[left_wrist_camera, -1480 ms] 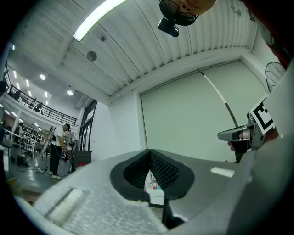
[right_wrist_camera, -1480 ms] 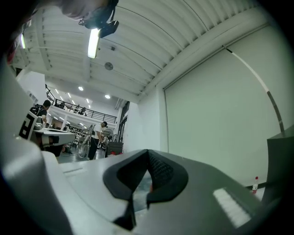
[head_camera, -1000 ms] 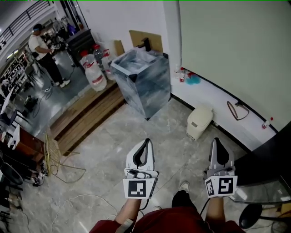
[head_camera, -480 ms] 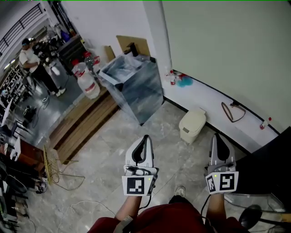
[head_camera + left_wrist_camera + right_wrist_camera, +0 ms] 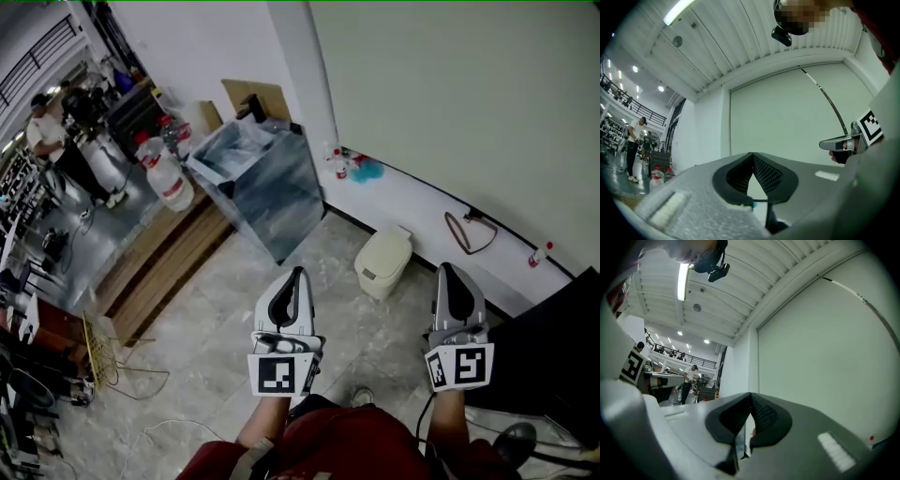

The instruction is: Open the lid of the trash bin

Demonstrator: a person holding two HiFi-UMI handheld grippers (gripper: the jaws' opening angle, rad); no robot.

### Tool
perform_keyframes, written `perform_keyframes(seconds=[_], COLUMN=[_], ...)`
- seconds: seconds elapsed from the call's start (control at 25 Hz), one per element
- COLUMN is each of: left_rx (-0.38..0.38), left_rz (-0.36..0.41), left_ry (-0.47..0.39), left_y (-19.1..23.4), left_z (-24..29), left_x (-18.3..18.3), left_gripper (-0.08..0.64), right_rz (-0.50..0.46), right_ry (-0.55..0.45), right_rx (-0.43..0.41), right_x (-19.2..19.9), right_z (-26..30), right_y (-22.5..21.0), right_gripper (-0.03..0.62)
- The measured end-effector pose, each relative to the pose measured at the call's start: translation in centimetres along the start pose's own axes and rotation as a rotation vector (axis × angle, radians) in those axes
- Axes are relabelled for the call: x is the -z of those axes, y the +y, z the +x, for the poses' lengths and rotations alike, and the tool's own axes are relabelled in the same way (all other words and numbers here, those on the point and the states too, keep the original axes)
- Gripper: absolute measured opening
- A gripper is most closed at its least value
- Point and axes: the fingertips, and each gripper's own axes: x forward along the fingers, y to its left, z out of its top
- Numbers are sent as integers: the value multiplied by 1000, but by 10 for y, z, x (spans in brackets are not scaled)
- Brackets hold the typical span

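Observation:
A small beige trash bin (image 5: 382,264) with its lid down stands on the marble floor by the white wall base. It lies ahead of and between my two grippers, apart from both. My left gripper (image 5: 298,274) is held level and shut, with nothing between its jaws; in the left gripper view (image 5: 752,154) its tips meet against the pale green wall. My right gripper (image 5: 447,270) is also shut and empty, and in the right gripper view (image 5: 751,394) its jaws are closed. The bin is hidden in both gripper views.
A large marbled grey bin with a plastic liner (image 5: 258,183) stands at the wall corner, water jugs (image 5: 164,178) beside it. A wooden step (image 5: 159,262) runs left. Cables (image 5: 112,375) lie on the floor. A dark table (image 5: 553,347) is at right. A person (image 5: 47,122) stands far left.
Both grippers have moved forward toward the wall, and the beige bin now lies closer in front of them. Both stay shut.

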Motion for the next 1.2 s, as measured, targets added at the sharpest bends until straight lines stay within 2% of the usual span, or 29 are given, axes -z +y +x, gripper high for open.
perform_keyframes(seconds=[0.16, 0.44, 0.6, 0.84, 1.0, 1.2], left_rx=[10, 12, 9, 44, 76, 86], left_rz=[-9, -13, -29, -47, -51, -43], left_ry=[-27, -9, -6, -22, -55, -20], left_y=[-2, 15, 40, 80, 113, 164], left_z=[19, 34, 50, 90, 121, 148], left_x=[-4, 22, 35, 51, 48, 73], left_gripper=[5, 5, 5, 5, 5, 5], right_rz=[6, -14, -42, -83, -107, -127], right_ry=[3, 8, 7, 22, 26, 45], right_rx=[14, 33, 37, 46, 65, 79], right_x=[8, 20, 22, 29, 29, 37], right_z=[10, 31, 54, 104, 145, 196], right_y=[-10, -12, -1, 18, 35, 60], right_gripper=[0, 0, 0, 0, 0, 0])
